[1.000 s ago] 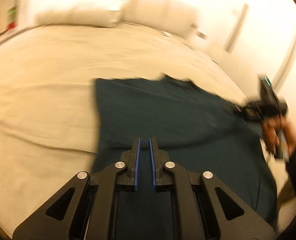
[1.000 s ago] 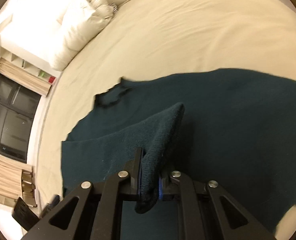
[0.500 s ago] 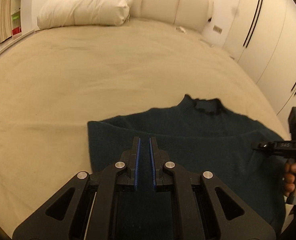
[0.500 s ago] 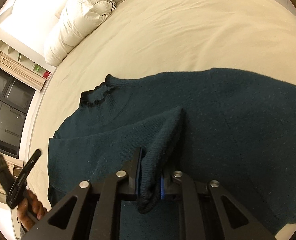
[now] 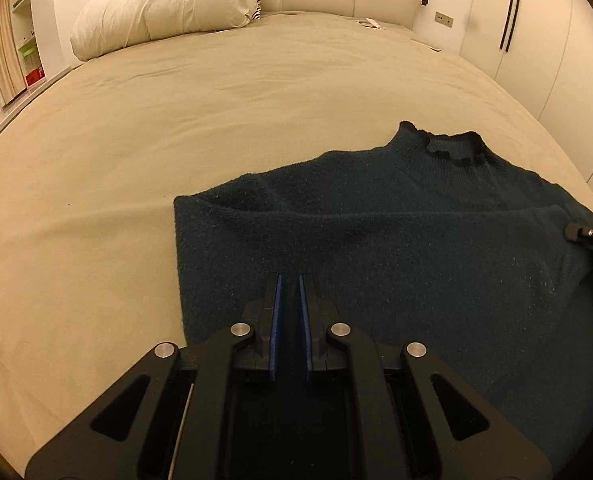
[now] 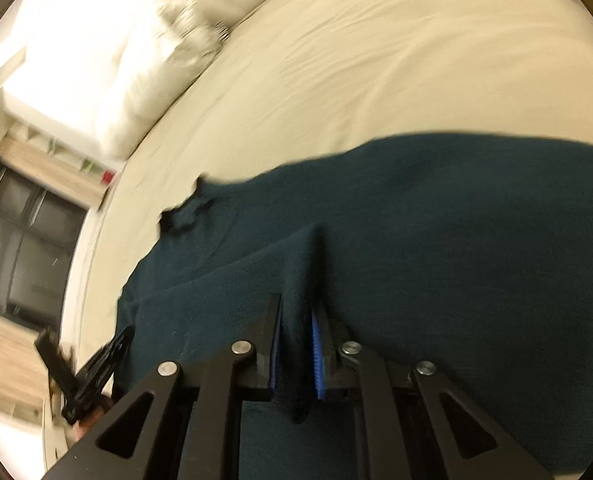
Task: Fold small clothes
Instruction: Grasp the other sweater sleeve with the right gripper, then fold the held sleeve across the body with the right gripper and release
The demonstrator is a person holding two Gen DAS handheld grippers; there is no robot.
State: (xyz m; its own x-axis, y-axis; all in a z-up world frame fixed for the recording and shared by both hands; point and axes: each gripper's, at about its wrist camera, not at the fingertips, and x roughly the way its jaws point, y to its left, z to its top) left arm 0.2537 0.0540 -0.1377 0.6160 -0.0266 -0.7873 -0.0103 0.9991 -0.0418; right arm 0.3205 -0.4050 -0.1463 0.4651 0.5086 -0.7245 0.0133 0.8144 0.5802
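my right gripper (image 6: 296, 344) points steeply down at the bed, and a fold of the dark teal sweater (image 6: 436, 240) runs up between its blue pads (image 6: 317, 356). the jaws are closing at this moment, nearly together, with that ridge of knit between them and its end hanging below the pads. this view is blurred and tilted.

my left gripper (image 5: 290, 312) also tips down over the sweater (image 5: 376, 248), near its lower left part. its jaws are almost together, only a thin slit between the blue pads (image 5: 274, 336), and nothing is caught in them; the knit i see in the slit lies on the bed below.

the sweater lies spread on the beige bed (image 5: 176, 120), toward the near right edge of the mattress, collar (image 5: 452, 148) pointing to the headboard. one layer is folded across the body, with a rounded crease at the left side. at the right edge of the left view the tip of my right gripper (image 5: 588, 236) sits at the end of that folded layer.

beyond, a white pillow (image 5: 164, 8) rests at the head of the bed.

i can read no writing or label anywhere.
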